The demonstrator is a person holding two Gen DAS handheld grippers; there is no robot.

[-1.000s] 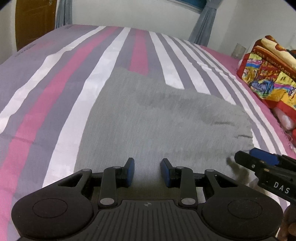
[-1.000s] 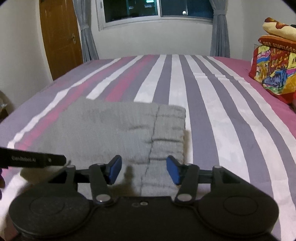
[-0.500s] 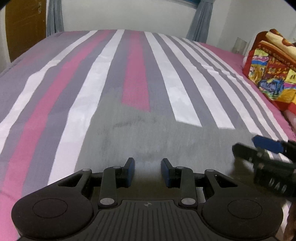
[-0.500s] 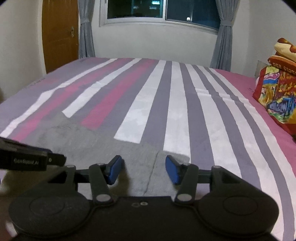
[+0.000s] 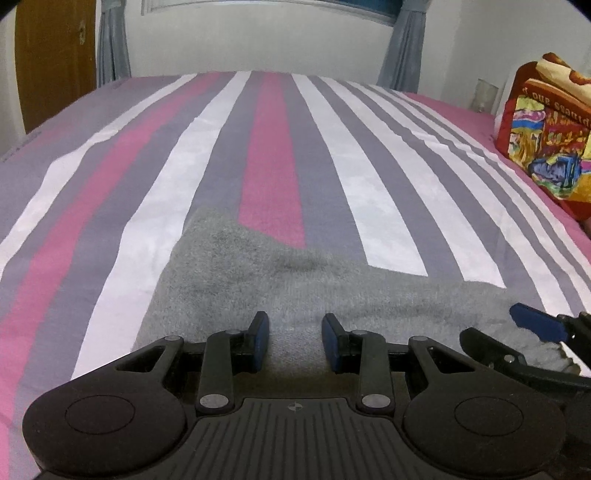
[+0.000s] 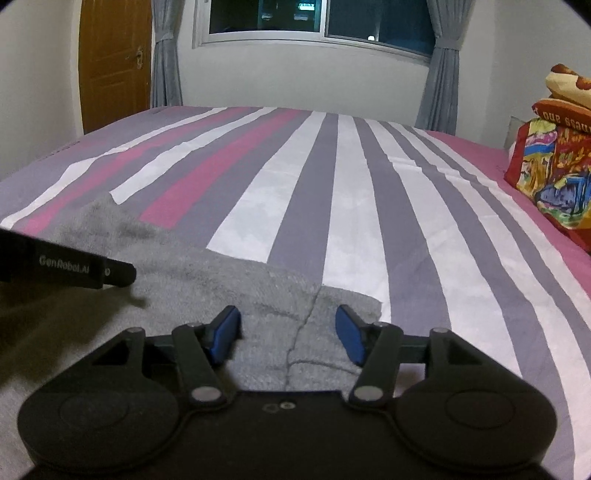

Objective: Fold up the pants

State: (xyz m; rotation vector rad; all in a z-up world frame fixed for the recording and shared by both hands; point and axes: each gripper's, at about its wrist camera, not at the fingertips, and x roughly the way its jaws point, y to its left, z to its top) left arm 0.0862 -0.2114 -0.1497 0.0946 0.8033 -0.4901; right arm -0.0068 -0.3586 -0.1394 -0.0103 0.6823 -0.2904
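The grey pants lie flat directly ahead of and beneath both spread-fingered, empty grippers, left gripper and right gripper, long axis running crosswise, each equally near

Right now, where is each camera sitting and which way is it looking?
Left wrist view: sits on the left gripper, looks along its open jaws over the grey pants and striped bed; the right gripper pokes in.
Right wrist view: sits on the right gripper, jaws open, faces the window; the left gripper pokes in.
Both share pants, bed, colourful bedding.
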